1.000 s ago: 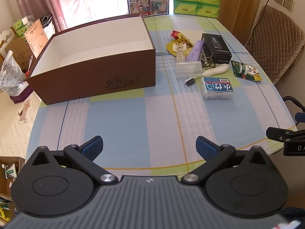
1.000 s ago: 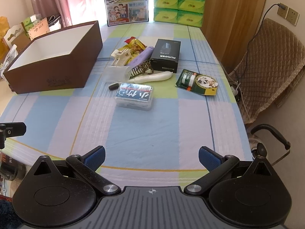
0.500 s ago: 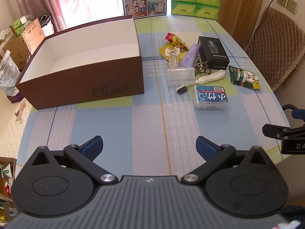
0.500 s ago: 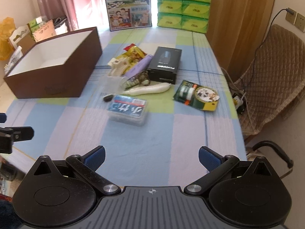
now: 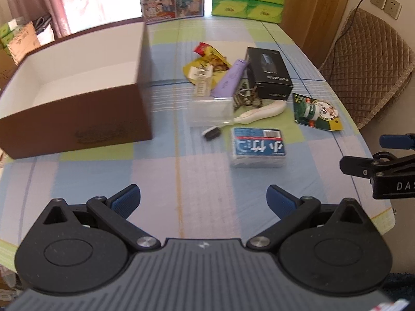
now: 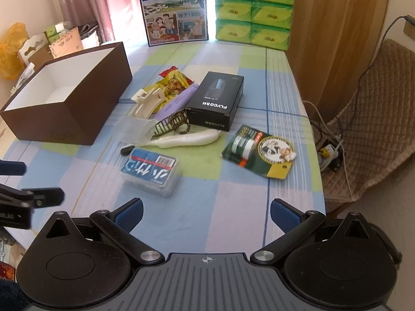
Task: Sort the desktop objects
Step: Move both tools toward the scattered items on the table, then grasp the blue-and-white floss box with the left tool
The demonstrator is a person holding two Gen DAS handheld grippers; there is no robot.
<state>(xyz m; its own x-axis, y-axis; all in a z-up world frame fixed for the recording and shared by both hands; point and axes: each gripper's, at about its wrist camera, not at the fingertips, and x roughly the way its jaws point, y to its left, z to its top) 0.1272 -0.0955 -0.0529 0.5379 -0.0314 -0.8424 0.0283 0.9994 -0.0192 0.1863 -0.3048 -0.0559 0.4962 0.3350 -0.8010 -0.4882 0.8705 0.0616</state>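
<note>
Left wrist view: my left gripper (image 5: 203,197) hangs over the checked tablecloth (image 5: 83,176), jaws spread wide, holding nothing. One brown storage box (image 5: 77,119) sits open at far left. Right wrist view: my right gripper (image 6: 206,211) is also splayed and empty. Ahead I count one blue-labelled plastic case (image 6: 150,172), one black shaver box (image 6: 216,101), one green carded pack (image 6: 259,151), one white brush handle (image 6: 186,140), one purple tube (image 6: 176,101), one cream hair claw (image 6: 147,102), one snack packet (image 6: 175,77). Six green tissue packs (image 6: 254,13) stand stacked at the back.

brown box (image 5: 77,114), checked tablecloth (image 5: 181,176), purple tube (image 5: 229,79)
</note>
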